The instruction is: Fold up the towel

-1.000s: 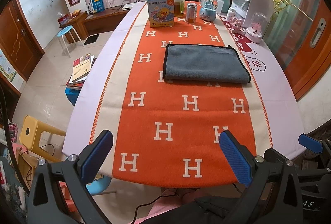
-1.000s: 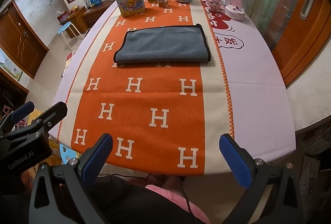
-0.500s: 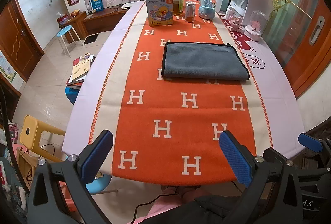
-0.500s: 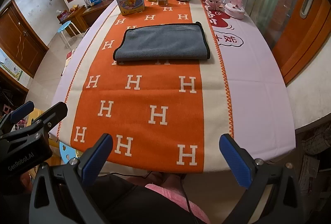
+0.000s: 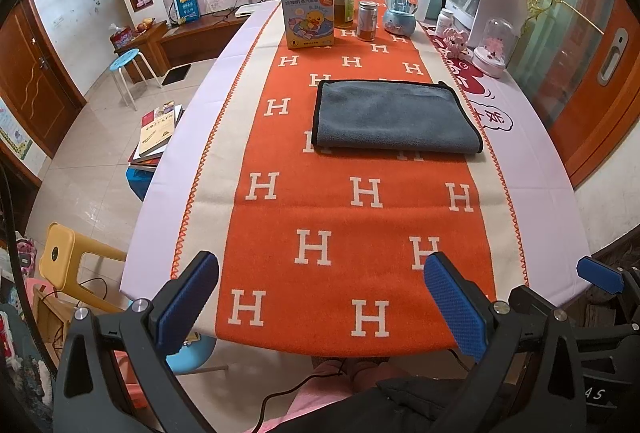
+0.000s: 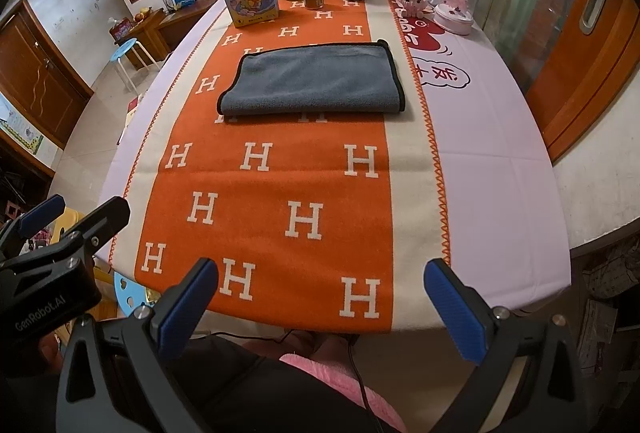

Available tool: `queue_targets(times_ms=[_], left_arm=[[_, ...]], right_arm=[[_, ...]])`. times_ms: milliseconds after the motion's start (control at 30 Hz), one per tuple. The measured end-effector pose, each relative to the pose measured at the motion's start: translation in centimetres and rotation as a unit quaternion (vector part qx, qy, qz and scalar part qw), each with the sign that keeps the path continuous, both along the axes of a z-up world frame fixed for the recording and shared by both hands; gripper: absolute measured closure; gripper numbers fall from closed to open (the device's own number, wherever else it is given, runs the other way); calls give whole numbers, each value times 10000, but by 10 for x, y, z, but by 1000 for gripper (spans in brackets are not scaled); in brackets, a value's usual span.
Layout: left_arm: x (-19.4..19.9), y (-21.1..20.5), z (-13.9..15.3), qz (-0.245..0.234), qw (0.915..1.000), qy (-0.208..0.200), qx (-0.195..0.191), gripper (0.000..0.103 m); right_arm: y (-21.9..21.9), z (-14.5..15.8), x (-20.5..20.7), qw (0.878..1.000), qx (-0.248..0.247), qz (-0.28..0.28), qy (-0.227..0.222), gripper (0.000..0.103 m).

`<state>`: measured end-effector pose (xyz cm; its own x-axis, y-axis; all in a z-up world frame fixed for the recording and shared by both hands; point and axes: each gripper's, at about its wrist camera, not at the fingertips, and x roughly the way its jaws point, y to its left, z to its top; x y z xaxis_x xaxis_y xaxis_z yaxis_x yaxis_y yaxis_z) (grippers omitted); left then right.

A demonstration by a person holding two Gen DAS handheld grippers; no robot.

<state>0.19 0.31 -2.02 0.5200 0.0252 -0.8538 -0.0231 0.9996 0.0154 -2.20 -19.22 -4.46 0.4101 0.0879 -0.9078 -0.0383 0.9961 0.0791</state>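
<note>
Both claws are wide open and holding nothing: left gripper (image 5: pixel 320 293) and right gripper (image 6: pixel 320 297) hang back over the near table edge, well apart from the towel (image 5: pixel 394 119). The towel lies flat on the orange runner (image 5: pixel 352 217), looks already folded over once, fold toward me. My guess is they're parked there because that fold's done.

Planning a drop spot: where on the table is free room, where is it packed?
Free: the orange runner between the grey towel and the near edge; the lilac cloth right of the runner. Crowded: the far end, with duck box, bottle, can, snow globe.
</note>
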Motion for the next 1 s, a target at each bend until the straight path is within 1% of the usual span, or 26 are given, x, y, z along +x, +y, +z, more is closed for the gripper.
queue_targets(times_ms=[467,733,1000], left_arm=[[1,0,1,-7,10000,3,2,1],[-10,-2,-5,-12,10000,-15,16,1],[-11,-4,-5,-12,10000,-10,21,1]], right_arm=[[-1,1,0,10000,-2,-4,15,0],[-2,1,-1,10000,-2,-4,17,0],[-3,2,0,10000,1,-4,24,0]])
